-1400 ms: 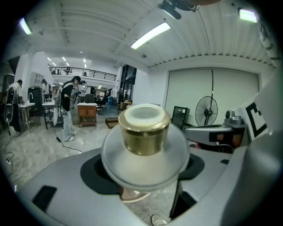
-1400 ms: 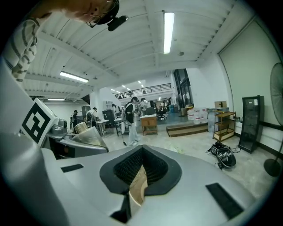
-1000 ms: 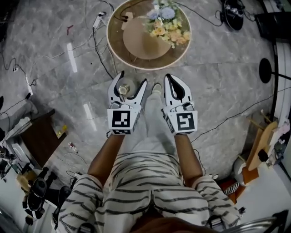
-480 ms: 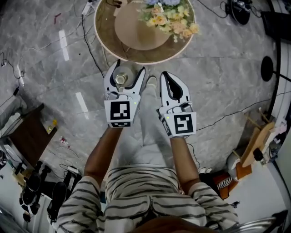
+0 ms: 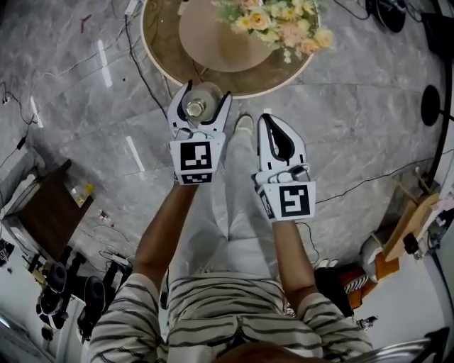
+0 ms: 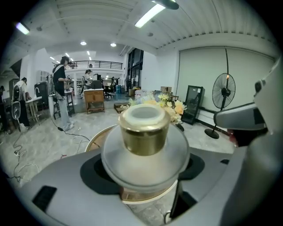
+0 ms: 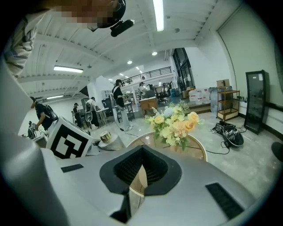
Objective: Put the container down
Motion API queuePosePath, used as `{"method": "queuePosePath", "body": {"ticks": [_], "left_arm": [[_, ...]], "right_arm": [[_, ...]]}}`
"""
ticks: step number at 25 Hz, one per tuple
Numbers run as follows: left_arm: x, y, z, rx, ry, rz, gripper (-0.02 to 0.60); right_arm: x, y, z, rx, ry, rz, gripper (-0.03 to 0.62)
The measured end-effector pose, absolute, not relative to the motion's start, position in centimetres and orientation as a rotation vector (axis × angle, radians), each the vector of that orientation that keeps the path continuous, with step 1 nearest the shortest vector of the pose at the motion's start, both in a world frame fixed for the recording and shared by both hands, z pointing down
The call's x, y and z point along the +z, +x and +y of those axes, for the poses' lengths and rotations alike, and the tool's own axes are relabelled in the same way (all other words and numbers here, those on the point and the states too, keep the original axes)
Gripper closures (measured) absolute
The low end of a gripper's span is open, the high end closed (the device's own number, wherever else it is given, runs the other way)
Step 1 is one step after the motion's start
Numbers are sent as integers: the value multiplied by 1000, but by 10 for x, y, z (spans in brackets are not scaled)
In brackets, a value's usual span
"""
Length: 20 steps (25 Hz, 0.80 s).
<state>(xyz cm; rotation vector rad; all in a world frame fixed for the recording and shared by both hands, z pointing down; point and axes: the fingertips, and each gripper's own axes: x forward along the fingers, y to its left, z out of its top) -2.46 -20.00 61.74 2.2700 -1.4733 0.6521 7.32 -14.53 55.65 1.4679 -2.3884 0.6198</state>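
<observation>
While the left claw grips the gold-capped container by the near edge of the round worktop and the right claw sits closed, empty, lowering it upright, clear of the far flowers, seems wise.

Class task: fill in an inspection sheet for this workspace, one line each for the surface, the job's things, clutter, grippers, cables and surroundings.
Surface: round wooden table with a beige round mat on it.
Job's things: frosted glass container with gold cap, held in the air by the table's near edge, not yet put down.
Clutter: bouquet of pale flowers on the table.
Grippers: left gripper shut on the container; right gripper shut, empty.
Cables: black cable trailing over the floor left of the table.
Surroundings: grey marble floor; dark wooden cabinet at left; people standing far behind.
</observation>
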Motion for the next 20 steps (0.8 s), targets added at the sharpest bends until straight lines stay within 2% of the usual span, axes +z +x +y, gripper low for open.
{"method": "queuePosePath", "body": {"ticks": [20], "left_arm": [[746, -5, -245, 785, 2280, -1428, 252]], "right_arm": [[623, 90, -162, 697, 1492, -2334, 586]]}}
